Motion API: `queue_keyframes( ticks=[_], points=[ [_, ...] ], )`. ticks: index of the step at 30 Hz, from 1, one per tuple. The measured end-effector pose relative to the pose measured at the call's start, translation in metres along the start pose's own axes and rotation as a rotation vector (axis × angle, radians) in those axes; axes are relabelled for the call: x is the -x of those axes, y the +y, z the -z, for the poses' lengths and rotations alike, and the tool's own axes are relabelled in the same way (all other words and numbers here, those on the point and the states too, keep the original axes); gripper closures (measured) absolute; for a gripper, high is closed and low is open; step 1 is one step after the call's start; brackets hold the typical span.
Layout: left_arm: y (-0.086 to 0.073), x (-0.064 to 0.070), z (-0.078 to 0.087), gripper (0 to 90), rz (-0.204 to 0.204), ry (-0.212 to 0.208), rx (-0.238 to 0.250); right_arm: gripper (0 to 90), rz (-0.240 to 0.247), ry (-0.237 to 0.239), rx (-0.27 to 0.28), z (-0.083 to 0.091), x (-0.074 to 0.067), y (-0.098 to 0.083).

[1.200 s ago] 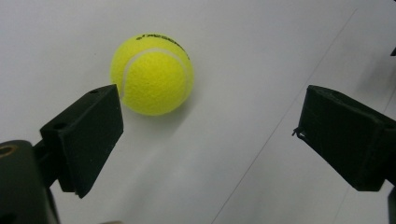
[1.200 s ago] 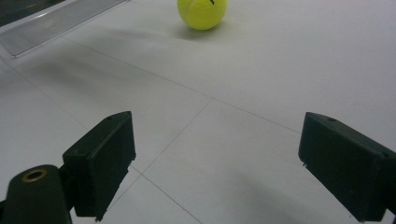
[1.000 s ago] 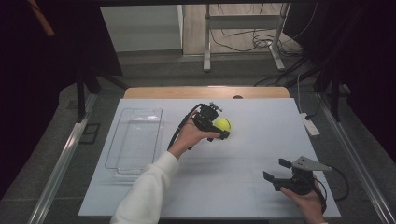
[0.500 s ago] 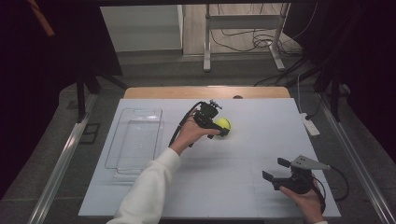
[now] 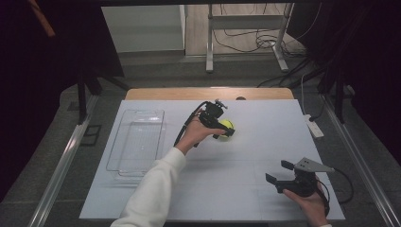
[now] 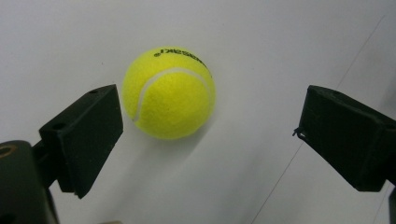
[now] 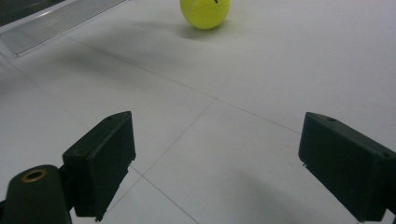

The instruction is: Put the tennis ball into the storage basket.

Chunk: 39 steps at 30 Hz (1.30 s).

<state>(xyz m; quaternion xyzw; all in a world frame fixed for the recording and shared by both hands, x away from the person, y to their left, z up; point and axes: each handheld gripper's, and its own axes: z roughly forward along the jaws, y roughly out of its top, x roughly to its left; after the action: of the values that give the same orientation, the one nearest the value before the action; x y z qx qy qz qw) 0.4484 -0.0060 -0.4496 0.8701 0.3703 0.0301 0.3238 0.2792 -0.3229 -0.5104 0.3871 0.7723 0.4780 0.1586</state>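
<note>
White board covered the table (image 5: pixel 236 189), with dark floor and trailing cables beyond its far edge, so the few things on it stood out plainly. Near the middle, toward the far side, lay the tennis ball (image 5: pixel 227 127), resting on the bare surface with its own shadow under it. The left gripper (image 5: pixel 222 131) was reached out over it, jaws spread wide; in the left gripper view the ball (image 6: pixel 169 92) sat between and just ahead of the two black pads, closer to the left one and touching neither. That spread looked chosen to let the ball pass in before any squeeze, so the grasp seemed not yet made. At the left of the table a clear tray (image 5: pixel 137 142) lay flat and unfilled, a likely place for the ball to go. The right gripper (image 5: pixel 279 172) was held at the near right, well apart from the ball, its jaws also open with nothing between them, apparently parked out of the way.
</note>
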Motion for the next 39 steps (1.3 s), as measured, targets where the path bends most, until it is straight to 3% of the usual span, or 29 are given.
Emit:
queue_keyframes(
  ticks=[22,39],
  points=[
    [0.018,-0.003,-0.023,6.9,0.015,0.013,-0.041,10.8,-0.001,-0.002,0.001,0.0,0.001,0.0],
    [0.019,-0.011,-0.034,6.7,0.036,0.031,-0.063,10.9,0.002,-0.001,-0.007,-0.001,0.0,-0.001]
  ],
)
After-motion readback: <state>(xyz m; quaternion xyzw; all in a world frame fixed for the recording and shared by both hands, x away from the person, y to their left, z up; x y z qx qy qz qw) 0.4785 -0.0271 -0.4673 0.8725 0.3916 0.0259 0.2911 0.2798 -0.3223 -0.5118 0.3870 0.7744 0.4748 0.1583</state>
